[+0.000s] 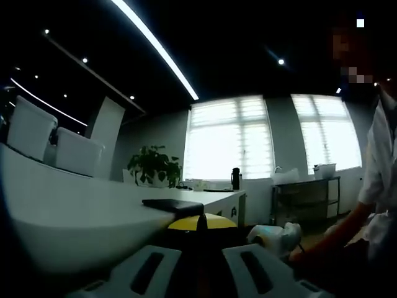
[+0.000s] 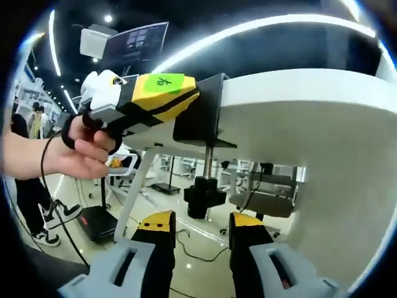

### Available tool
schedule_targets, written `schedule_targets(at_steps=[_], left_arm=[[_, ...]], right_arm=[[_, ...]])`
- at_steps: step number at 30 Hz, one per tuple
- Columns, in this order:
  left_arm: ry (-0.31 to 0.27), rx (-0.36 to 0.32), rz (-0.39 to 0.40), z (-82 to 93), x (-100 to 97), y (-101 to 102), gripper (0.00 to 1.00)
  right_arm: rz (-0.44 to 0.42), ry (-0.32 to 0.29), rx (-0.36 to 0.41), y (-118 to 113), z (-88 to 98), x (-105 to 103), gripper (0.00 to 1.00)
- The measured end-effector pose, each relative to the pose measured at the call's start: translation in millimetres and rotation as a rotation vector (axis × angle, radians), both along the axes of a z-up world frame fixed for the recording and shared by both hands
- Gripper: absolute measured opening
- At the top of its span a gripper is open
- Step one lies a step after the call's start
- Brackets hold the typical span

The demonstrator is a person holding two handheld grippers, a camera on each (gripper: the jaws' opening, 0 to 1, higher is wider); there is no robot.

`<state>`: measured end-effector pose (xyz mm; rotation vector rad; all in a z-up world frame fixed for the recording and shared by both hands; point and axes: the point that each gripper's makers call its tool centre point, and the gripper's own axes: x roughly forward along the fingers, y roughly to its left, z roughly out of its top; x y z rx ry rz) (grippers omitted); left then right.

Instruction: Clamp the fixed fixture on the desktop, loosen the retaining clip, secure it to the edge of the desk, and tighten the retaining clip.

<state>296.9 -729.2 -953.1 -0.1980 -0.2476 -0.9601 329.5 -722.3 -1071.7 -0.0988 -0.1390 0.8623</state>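
— Where's the clamp [image 2: 201, 121] now?

— On the desk [image 2: 322, 118] edge. In the right gripper view it's a black C-shaped bracket hooked over the white edge, its screw [image 2: 209, 162] hanging straight down to a black knob [image 2: 203, 200] under the desk.

— And the right gripper [image 2: 200, 233]?

— Below the knob, looking up at it. Its yellow-and-black jaws are spread, one either side of the knob and a little lower; I can't tell if they touch it.

— The left gripper [image 2: 139, 96]?

— That same view shows it coming in from the left, a hand [image 2: 74, 149] round its grip, the yellow-and-black front end with a green label reaching the clamp's upper part. Whether its jaws pinch the clamp, I can't tell; the tips are hidden against the black metal.

— What does its own view give?

— In the left gripper view, the jaws rise grey-white at the bottom with a dark gap between them. Just ahead sits a flat black plate [image 1: 172, 205] on the white desk [image 1: 80, 211]. A yellow rounded part [image 1: 201, 221] shows below it. The other gripper [image 1: 274, 238], whitish, is low on the right, and a person's white sleeve [image 1: 379, 161] at the far right.

— Anything behind?

— Bright windows [image 1: 229, 139], a plant [image 1: 154, 166], white chairs [image 1: 56, 139] along the desk.
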Motion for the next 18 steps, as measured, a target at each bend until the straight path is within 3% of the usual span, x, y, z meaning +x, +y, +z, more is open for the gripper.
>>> schedule_targets(at_steps=[2,3,5,8,14,18], left_arm=[[0.002,0.003,0.0,-0.1,0.0,-0.3,0.02],[0.004,0.005,0.0,-0.2,0.0,-0.4,0.02],[0.005,0.007,0.0,-0.3,0.1,-0.6,0.02],[0.0,0.008,0.004,-0.4,-0.2,-0.8,0.02],[0.007,0.008,0.0,-0.4,0.4,-0.4,0.02],[0.007,0.01,0.001,-0.5,0.5,-0.4,0.02]], right_arm=[[-0.082,0.055,0.069,-4.6,-3.6,-4.7,0.41],[-0.188,0.055,0.099,-14.0,-2.2,-2.6,0.47],[-0.282,0.003,0.14,-21.2,9.6,-4.8,0.49],[-0.401,-0.032,0.168,-29.6,23.0,-7.1,0.46],[-0.476,0.01,0.142,-20.6,25.3,3.4,0.45],[-0.502,-0.019,0.164,-10.8,41.1,5.2,0.43]])
